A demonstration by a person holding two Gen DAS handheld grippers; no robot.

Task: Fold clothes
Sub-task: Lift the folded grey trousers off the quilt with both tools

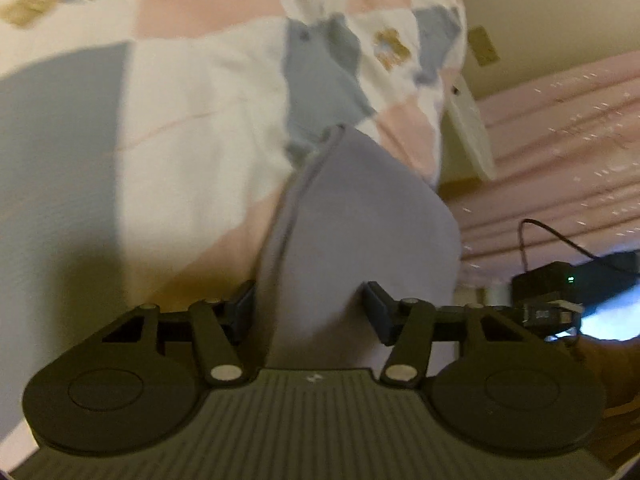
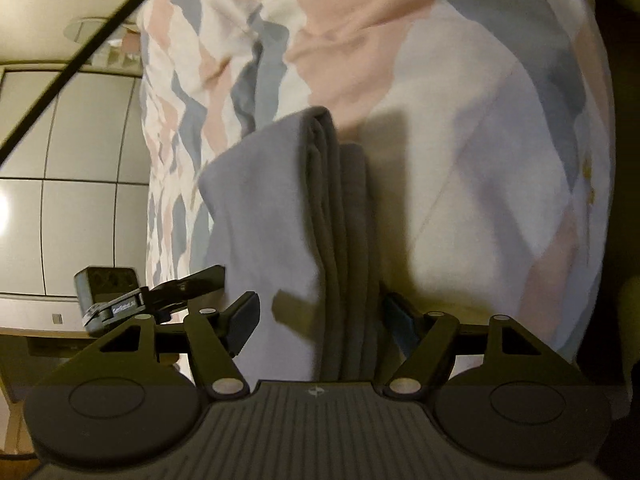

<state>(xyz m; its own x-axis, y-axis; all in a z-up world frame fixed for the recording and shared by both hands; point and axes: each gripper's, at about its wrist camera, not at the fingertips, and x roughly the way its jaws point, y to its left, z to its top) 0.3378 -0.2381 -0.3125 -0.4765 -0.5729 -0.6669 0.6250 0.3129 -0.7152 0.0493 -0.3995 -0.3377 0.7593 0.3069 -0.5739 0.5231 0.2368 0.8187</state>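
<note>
Above the patchwork quilt [image 2: 460,160], the grey garment [image 2: 288,220] is already folded into layers (3 or 4), pinched by both the left gripper [image 1: 308,312] and right gripper [image 2: 320,316], only needing setting down.

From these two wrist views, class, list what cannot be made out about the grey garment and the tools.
- Left wrist view: grey garment blurred; its kind unclear.
- Left tool: garment covers the inner fingers, so grip uncertain.
- Right wrist view: garment's lower part hidden behind right tool; grip uncertain.
- Patterned quilt cut off by edges.
</note>
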